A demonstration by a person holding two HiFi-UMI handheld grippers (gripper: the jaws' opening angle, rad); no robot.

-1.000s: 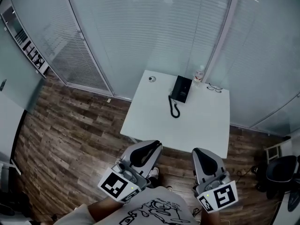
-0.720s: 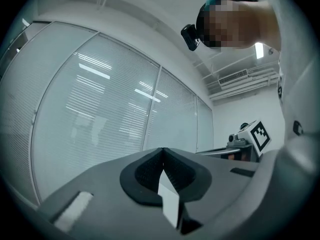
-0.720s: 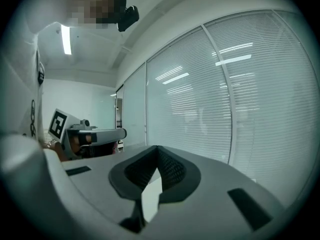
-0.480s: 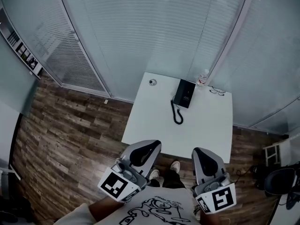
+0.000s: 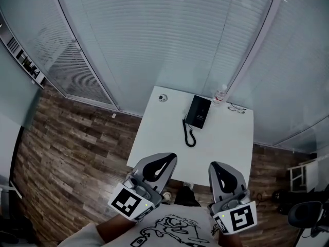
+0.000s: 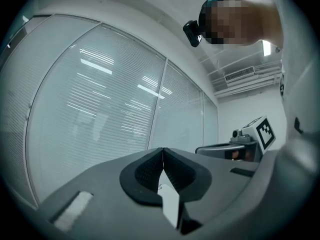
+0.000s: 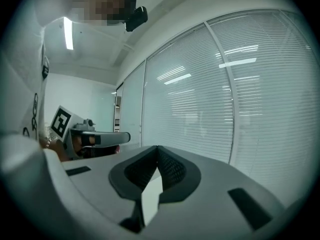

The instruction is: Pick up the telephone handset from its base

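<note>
Risks knocking the telephone handset askew at twelve o'clock if left hand-held gripper and right hand-held gripper arrive closed and empty, as now.

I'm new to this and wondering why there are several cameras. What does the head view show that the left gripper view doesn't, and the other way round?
Only the head view shows the white table with the black telephone, its coiled cord, and the wooden floor. Only the left gripper view shows that the left gripper has its jaws together with nothing between them, plus a ceiling light. Both show the right gripper and the slatted blinds.
</note>
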